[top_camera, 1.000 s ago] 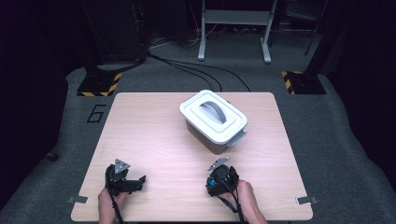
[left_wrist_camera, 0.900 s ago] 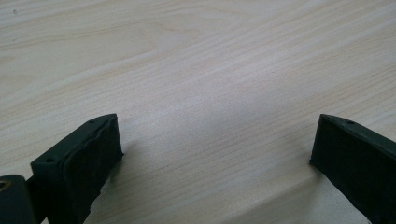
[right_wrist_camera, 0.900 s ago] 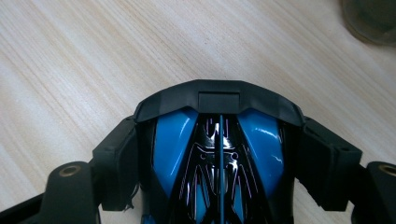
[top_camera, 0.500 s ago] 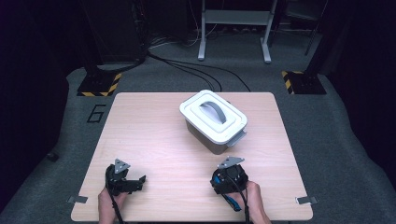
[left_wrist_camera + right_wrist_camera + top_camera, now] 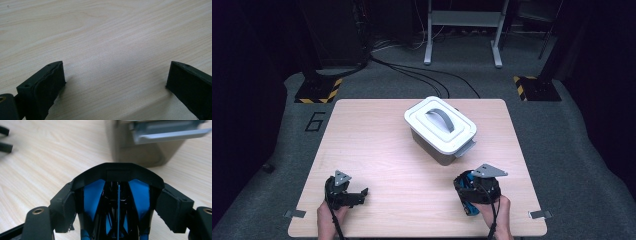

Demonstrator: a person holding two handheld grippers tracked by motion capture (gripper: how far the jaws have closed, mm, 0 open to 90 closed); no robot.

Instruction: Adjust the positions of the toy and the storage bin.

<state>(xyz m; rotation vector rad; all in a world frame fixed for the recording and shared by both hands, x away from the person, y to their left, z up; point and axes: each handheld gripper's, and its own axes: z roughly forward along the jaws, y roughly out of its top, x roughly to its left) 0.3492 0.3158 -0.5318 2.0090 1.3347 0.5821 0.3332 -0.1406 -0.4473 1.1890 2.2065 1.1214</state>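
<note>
While my left gripper [image 5: 362, 192] gapes empty over the table [image 5: 377, 130], my right gripper [image 5: 117, 202] clamps a black-and-blue object [image 5: 117, 195].

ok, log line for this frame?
left gripper open over table | right gripper shut on blue-black object | lidded box on table, lid on
</note>
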